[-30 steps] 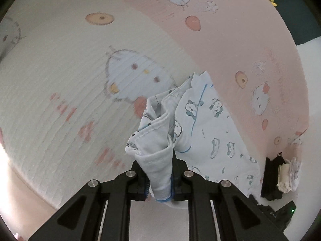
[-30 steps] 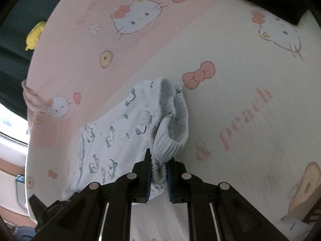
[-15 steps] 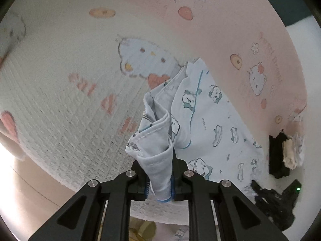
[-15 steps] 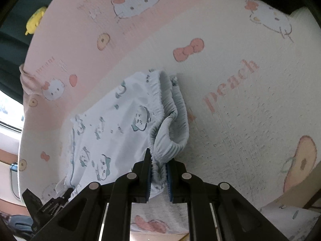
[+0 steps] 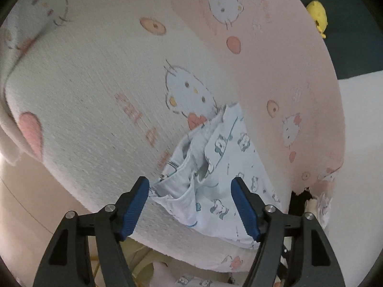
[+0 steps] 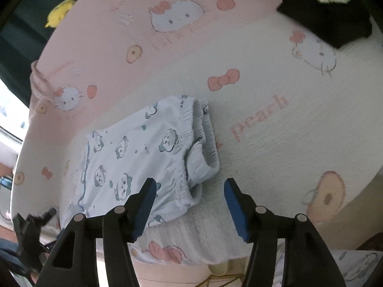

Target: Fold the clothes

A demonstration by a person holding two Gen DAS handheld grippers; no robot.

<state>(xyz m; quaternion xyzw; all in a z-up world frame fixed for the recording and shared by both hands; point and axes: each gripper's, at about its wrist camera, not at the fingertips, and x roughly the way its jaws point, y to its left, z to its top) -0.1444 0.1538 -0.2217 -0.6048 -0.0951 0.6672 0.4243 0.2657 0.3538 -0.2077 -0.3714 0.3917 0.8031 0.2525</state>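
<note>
the pale blue shorts (image 5: 229, 167) (image 6: 134, 157) with a small cartoon-animal print are lying folded on a pink and cream cartoon-cat blanket (image 5: 95, 83) (image 6: 287, 131), near the blanket's front edge. in the right wrist view the gathered elastic waistband (image 6: 203, 143) is sitting at the right end of the garment, doubled over on itself and gaping a little. in the left wrist view the hem end (image 5: 182, 189) is lying loose and rumpled, its layers fanning apart.

the left tongs (image 5: 191, 191) are hanging just over the hem end with the jaws opening; the cloth is showing between the blue pads (image 5: 134, 205), and the left pad's tip looks to be at the fabric's edge, but the pads are not pressing on it. the right tongs (image 6: 189, 191) are hanging over the waistband corner, jaws likewise opening, with the corner of the shorts lying between the pads (image 6: 235, 208) and free of them. across each view the other tool is showing as a dark shape at the far end of the shorts (image 5: 296, 205) (image 6: 31, 224).

further out, a black garment with something cream on it (image 6: 323, 16) is lying at the blanket's far corner in the right wrist view. a yellow toy (image 5: 317, 16) (image 6: 59, 12) is sitting beyond the pink part of the blanket against a dark background. below the blanket's front edge another piece of printed cloth (image 6: 359, 263) is partly showing.
</note>
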